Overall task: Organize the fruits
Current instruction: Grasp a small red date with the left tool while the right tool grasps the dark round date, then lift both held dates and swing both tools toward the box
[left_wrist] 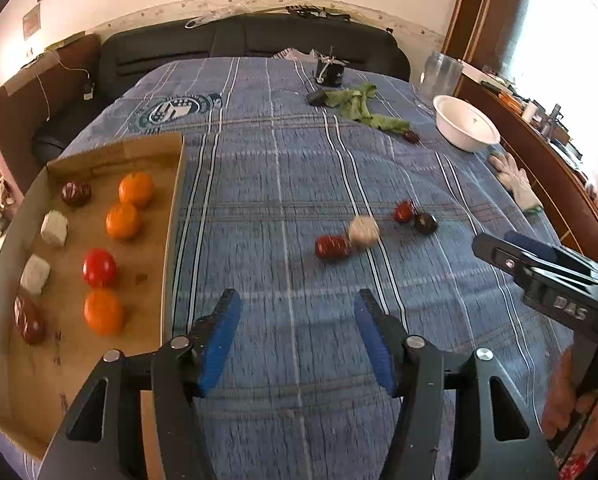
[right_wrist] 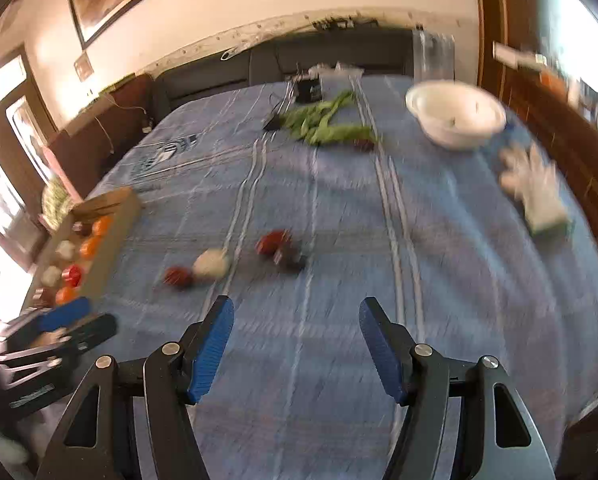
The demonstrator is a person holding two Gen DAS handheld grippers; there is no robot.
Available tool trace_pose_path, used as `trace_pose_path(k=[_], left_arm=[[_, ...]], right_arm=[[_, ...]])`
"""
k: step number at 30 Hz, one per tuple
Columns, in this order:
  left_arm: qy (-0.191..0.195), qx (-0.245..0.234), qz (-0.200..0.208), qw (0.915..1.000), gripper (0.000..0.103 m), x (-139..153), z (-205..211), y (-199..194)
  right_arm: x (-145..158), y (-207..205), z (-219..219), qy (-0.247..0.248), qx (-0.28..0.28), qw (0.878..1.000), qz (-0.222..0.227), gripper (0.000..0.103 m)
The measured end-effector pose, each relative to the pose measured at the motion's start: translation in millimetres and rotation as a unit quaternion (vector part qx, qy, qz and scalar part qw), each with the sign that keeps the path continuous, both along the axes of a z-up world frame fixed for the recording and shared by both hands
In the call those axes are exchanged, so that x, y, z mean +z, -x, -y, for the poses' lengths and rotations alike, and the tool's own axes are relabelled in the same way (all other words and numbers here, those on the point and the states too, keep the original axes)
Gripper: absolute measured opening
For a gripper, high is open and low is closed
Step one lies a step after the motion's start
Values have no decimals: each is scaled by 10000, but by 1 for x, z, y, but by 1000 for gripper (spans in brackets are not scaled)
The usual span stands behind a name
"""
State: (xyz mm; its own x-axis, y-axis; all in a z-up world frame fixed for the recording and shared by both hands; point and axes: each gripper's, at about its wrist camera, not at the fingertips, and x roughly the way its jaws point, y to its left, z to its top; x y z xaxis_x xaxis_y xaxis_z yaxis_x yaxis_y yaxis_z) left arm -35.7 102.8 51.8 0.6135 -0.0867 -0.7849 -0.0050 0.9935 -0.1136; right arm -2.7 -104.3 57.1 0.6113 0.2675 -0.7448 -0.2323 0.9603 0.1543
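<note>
Fruit (left_wrist: 331, 246) is lying loose on the bench (left_wrist: 259, 184), far of both empty, wide-standing grippers, left gripper (left_wrist: 297, 320) sitting nearer than right gripper (right_wrist: 297, 320).

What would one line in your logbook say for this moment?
left gripper: open, empty | right gripper: open, empty | cardboard tray: partly filled | loose fruits: on cloth

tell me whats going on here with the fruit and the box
A person holds a pair of tongs in each hand over a table with a blue striped cloth. Both the left tongs and the right tongs are open and empty. The cardboard tray already holds three oranges, a red tomato, two white cubes and dark red fruits. Four pieces remain loose on the cloth: a red fruit, a white cube and two dark red ones.
</note>
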Motion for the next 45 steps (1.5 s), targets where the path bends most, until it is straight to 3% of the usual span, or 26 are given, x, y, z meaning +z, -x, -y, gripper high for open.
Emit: trace_pose_path(k=[3, 11, 17, 20, 23, 26, 28, 45], left_arm=[[15, 0, -49, 10000, 59, -5, 2, -14], [-87, -258, -51, 9996, 58, -29, 19, -48], [-13, -452, 19, 9990, 42, -39, 19, -58], [5, -497, 114, 9987, 40, -40, 21, -59], [48, -516, 143, 9986, 40, -40, 21, -59], [94, -509, 165, 9985, 28, -40, 20, -58], [113, -536, 188, 9983, 28, -40, 20, -57], [570, -264, 397, 9972, 28, -36, 5, -51]], right_arm=[[-9, -23, -8, 297, 43, 9995, 86, 70], [-34, -57, -20, 269, 175, 9994, -97, 61], [-43, -65, -23, 237, 277, 9992, -146, 60], [-45, -66, -24, 249, 293, 9992, -123, 56], [-45, -66, -28, 282, 341, 9990, -68, 47], [-45, -62, -34, 316, 463, 9984, -30, 33], [-44, -59, -38, 433, 503, 9978, 67, 25], [-40, -46, -25, 189, 297, 9993, 122, 25]])
